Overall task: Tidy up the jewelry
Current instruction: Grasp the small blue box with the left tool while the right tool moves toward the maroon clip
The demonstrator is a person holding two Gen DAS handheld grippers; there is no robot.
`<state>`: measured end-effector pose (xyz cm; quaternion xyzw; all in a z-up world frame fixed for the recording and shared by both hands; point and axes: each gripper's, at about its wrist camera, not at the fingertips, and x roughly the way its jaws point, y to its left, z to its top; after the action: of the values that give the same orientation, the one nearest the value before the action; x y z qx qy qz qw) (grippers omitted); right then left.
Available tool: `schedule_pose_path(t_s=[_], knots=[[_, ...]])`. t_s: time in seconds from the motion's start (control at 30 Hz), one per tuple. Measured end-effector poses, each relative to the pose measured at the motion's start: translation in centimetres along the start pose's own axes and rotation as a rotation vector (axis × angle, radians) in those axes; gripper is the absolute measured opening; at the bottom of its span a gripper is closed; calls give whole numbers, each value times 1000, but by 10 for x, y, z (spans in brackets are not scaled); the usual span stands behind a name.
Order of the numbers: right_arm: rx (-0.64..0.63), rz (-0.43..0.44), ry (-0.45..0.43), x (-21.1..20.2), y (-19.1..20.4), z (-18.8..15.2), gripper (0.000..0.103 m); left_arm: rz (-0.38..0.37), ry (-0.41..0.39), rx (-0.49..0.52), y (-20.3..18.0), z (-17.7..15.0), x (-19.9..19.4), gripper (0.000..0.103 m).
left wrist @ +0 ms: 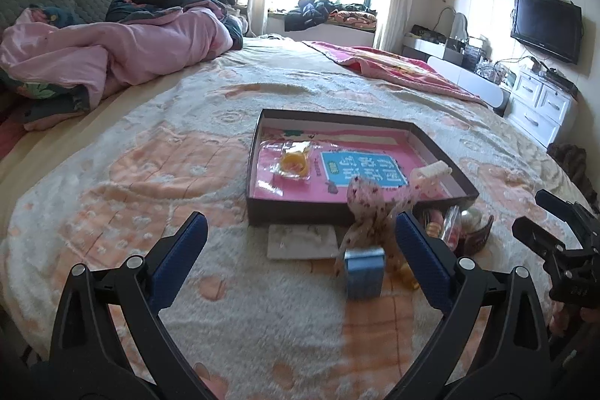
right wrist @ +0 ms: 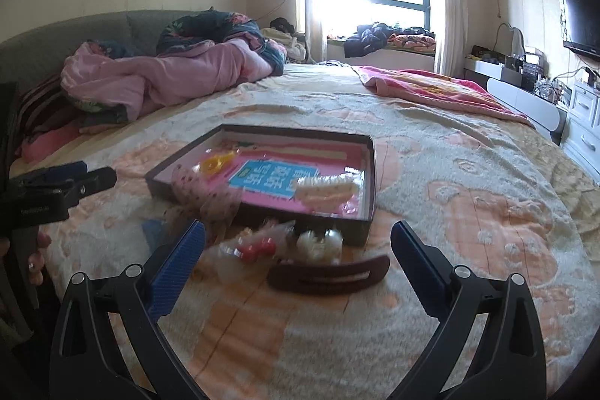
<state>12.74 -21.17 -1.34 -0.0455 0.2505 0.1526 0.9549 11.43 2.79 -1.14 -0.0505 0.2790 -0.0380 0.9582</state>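
Left gripper: jaws spread wide, nothing between the pads; low centre of the left view, over the blanket.
Right gripper: jaws wide apart, holding nothing; low centre of the right view. In the left view it shows as a black shape at the right edge.
Blue tin: only the left view shows it clearly, blurred, on the blanket between the left fingers, nearer the right one.
White card: flat on the blanket, just before the tray's near wall, left view only.
Brown clip: long curved hair clip lying on the blanket between the right fingers; clear in the right view, a dark sliver in the left.
Loose pile: small bags with red beads and white pieces, just before the tray's near wall, beside the clip.
Ribbon: spotted, draped over the tray's near wall.
Tray: shallow dark box, pink inside, centre of both views, resting on the blanket.
Tray contents: a yellow piece in a clear bag at its left; a white comb clip at its right near corner; a blue printed label on the floor.
Blanket: peach and cream, covering the bed.
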Motion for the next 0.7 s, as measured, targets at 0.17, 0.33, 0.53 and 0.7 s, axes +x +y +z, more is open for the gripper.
schedule_pose_path(t_s=[0.17,0.33,0.53,0.7], knots=[[-20,7,20,-4,8,-11,96,-6,24,5,2,-13,-5,92],[-28,6,38,-2,13,-20,96,-31,73,0,-1,-27,-1,91],[-23,-8,52,4,9,-30,96,-67,125,12,-15,-40,15,91],[18,-33,68,11,-7,-34,96,-85,152,15,-26,-44,30,91]])
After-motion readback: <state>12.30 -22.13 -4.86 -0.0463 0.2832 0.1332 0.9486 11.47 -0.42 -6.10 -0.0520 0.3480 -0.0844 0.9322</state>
